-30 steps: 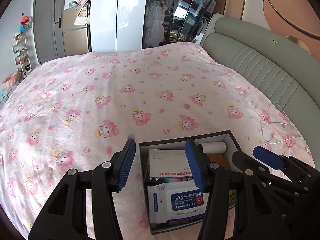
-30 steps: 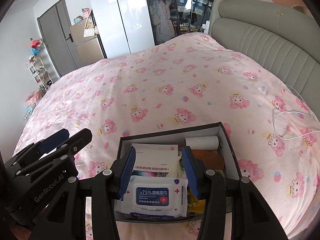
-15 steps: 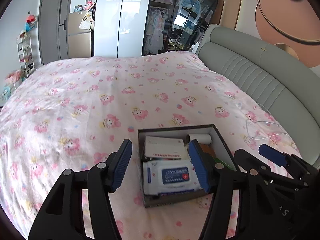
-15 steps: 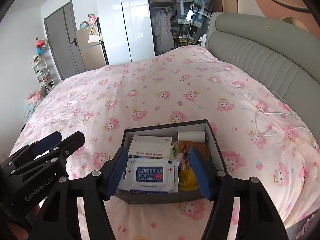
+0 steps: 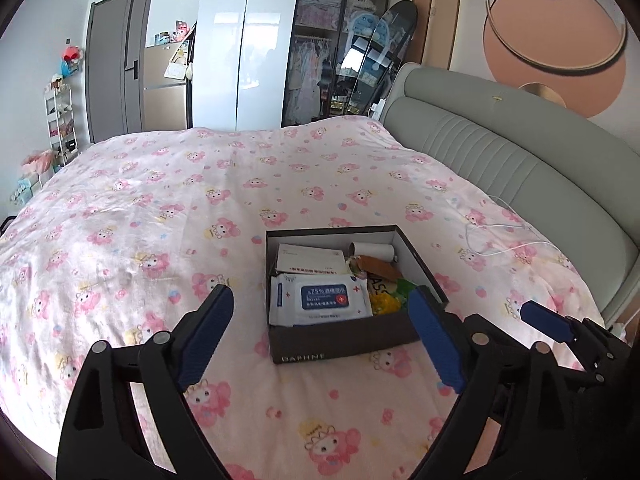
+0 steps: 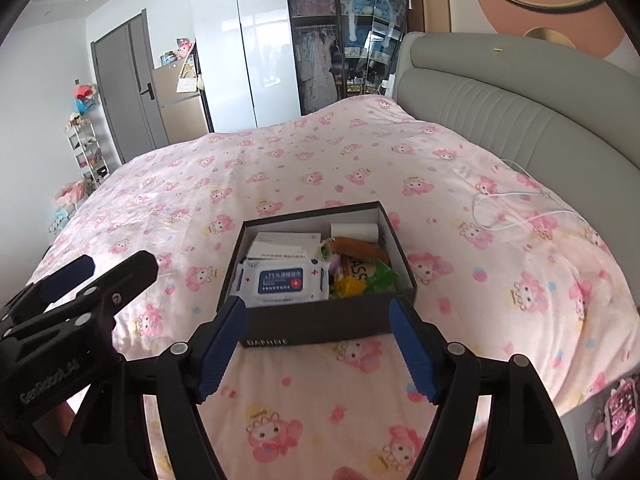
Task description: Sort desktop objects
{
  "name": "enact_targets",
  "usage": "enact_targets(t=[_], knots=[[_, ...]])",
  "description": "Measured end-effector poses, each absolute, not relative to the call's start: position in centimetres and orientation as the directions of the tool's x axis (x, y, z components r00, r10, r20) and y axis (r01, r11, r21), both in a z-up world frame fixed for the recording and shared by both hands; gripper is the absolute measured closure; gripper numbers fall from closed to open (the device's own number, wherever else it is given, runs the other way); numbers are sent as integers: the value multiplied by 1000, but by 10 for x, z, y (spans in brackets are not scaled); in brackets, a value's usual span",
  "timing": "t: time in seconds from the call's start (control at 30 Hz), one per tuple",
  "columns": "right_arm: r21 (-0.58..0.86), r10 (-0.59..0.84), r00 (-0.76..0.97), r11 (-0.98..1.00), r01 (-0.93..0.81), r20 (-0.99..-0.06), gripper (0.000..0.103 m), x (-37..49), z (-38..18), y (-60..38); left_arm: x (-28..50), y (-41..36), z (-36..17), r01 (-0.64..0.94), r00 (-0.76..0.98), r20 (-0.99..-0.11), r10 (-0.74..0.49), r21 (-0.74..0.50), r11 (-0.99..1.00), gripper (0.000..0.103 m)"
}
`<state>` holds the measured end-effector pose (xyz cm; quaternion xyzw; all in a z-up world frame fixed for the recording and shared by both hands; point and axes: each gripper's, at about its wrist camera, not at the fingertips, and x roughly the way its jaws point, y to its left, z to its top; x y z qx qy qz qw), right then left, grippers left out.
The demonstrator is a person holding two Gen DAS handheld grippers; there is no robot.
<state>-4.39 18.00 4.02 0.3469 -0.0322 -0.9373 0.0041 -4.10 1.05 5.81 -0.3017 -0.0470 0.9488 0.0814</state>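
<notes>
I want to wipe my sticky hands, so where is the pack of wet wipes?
The wet wipes pack lies in the dark box on the bed, at its front left in both views, before the white envelope.

Your left gripper (image 5: pixel 320 338) above the pink patterned bedspread (image 5: pixel 160 216), jaws opening with nothing between them, dark box (image 5: pixel 344 338) beyond holding a wipes pack (image 5: pixel 318 298), your right gripper (image 5: pixel 560 326) at the right edge.
</notes>
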Motion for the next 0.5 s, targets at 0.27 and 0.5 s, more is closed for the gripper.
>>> enact_targets(t=[0.27, 0.5], knots=[[60, -38, -765, -998, 0, -643, 25, 9, 31, 177, 9, 11, 57, -105, -821, -551, 151, -115, -988, 1], [61, -45, -784, -998, 8, -619, 25, 25, 34, 177, 27, 8, 55, -95, -829, -541, 143, -116, -989, 1]])
